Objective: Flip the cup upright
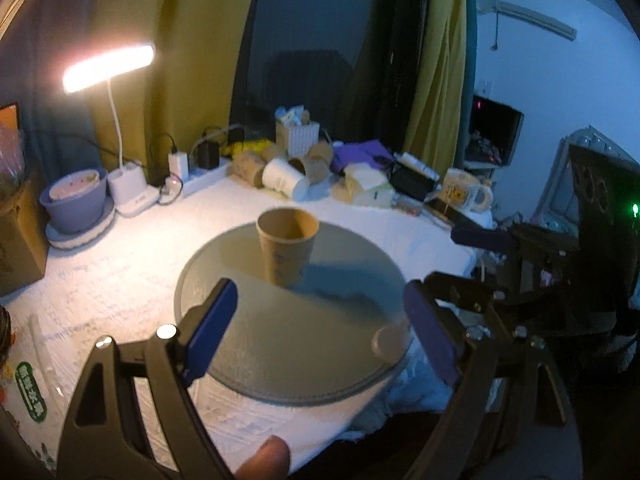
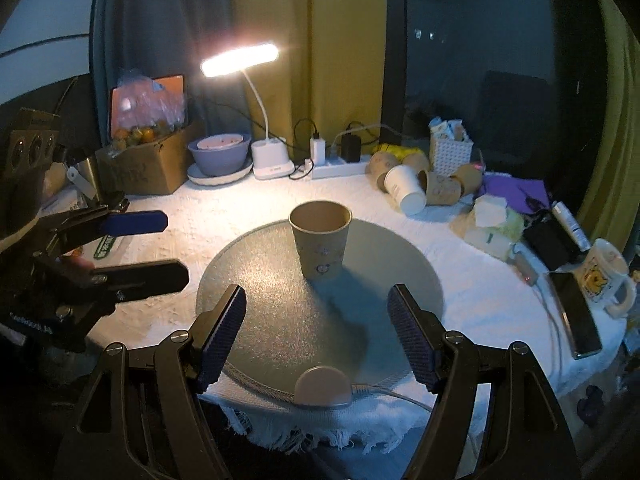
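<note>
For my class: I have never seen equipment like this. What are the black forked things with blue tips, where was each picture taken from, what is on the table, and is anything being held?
The forked things are hand-held grippers, one per hand, each carrying a camera that looks along its two blue-tipped fingers. One picture comes from the left gripper, the other from the right gripper; each also sees the other at its edge. Both are open and hold nothing. On the white-clothed table lies a round grey mat, and on it a brown paper cup stands upright, mouth up. Behind are a lit desk lamp, a pile of spare cups and a mug.
</note>
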The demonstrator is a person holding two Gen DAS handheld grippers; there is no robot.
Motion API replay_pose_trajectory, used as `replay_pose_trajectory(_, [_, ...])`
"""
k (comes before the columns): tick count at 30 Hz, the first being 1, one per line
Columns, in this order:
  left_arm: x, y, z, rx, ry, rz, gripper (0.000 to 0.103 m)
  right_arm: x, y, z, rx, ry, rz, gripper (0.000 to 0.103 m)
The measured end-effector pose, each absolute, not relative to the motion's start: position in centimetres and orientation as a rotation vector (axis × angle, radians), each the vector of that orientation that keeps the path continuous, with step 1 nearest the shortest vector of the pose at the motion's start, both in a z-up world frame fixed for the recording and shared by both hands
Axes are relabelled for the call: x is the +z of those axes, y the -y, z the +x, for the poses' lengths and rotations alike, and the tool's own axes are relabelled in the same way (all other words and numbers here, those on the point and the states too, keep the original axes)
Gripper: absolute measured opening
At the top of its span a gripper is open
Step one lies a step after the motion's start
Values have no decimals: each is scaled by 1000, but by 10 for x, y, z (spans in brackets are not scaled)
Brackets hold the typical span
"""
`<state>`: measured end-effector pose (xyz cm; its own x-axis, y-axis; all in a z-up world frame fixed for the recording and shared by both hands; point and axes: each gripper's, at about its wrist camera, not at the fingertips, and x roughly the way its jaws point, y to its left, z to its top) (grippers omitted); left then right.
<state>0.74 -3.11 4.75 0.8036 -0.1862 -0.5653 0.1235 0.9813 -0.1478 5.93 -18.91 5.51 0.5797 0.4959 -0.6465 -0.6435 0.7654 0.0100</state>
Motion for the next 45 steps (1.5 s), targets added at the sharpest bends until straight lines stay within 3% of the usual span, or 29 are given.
replay_pose_trajectory(18, [92,28,-30,-99,-383,-110,86,107,194,29,654,-528,-186,76])
replay_pose_trajectory(45, [88,26,-32,-86,-381,-117,86,105,191,29,662,-529,-199,76])
